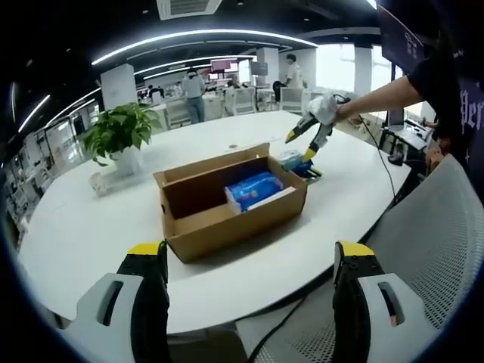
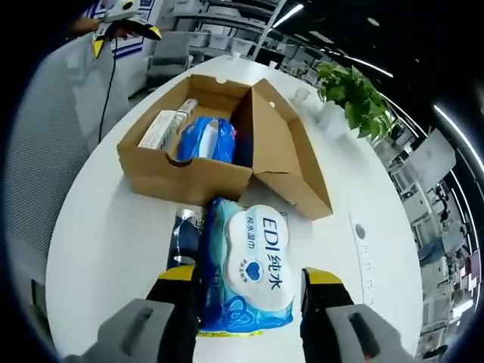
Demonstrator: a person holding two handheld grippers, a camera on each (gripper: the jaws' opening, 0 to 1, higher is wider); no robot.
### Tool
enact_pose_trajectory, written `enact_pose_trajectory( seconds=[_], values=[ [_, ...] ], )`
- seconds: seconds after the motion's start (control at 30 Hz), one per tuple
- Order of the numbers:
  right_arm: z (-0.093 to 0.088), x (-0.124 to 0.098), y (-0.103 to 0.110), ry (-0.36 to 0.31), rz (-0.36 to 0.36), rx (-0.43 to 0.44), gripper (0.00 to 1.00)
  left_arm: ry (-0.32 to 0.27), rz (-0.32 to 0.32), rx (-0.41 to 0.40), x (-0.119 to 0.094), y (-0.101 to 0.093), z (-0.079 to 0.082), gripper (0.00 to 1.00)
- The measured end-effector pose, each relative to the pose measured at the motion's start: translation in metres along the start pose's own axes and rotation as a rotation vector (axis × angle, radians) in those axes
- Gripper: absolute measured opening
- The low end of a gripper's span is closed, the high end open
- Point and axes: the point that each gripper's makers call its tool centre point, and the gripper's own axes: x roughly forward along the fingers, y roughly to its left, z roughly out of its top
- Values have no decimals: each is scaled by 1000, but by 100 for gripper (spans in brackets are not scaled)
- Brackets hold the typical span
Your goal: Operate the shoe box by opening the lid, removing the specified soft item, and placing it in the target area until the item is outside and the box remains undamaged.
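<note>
The brown shoe box (image 1: 198,227) (image 2: 178,178) stands on the white table with its lid (image 2: 291,155) folded open. Inside lie a blue soft pack (image 1: 253,189) (image 2: 204,138) and a white flat carton (image 2: 162,128). My right gripper (image 2: 249,278) (image 1: 302,146) is just outside the box, its jaws pressed on the sides of a blue-and-white wet wipes pack (image 2: 249,265) (image 1: 291,159) low over the table. My left gripper (image 1: 249,253) (image 2: 125,32) hangs open off the table's near edge, well short of the box and holding nothing.
A dark packet (image 2: 184,231) lies on the table under the wipes pack. A potted plant (image 1: 121,132) (image 2: 352,94) stands beyond the box. Grey mesh chairs (image 1: 431,249) (image 2: 45,151) sit at the table edge. A cable (image 1: 378,162) trails from the right gripper.
</note>
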Motion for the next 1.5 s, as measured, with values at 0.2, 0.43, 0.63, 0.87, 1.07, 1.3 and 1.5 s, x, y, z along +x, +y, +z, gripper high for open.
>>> enact_pose_trajectory(
  seconds=[0.2,0.43,0.63,0.87,1.07,1.3,1.5],
  values=[
    [-1,5,-4,15,22,20,53,1,6,-5,0,0,1,88],
    [-5,15,-11,43,63,44,53,10,7,-5,0,0,-1,88],
    [-7,24,-12,61,101,69,56,17,9,-9,0,1,-2,88],
    [-7,36,-6,92,143,61,58,27,7,-13,1,2,-4,88],
    [-8,44,-1,122,169,45,58,32,6,-17,0,2,-6,87],
    [-5,53,4,141,175,22,57,36,4,-22,0,2,-7,86],
    [-10,61,2,172,154,-19,56,36,3,-29,0,2,-7,85]
  ],
)
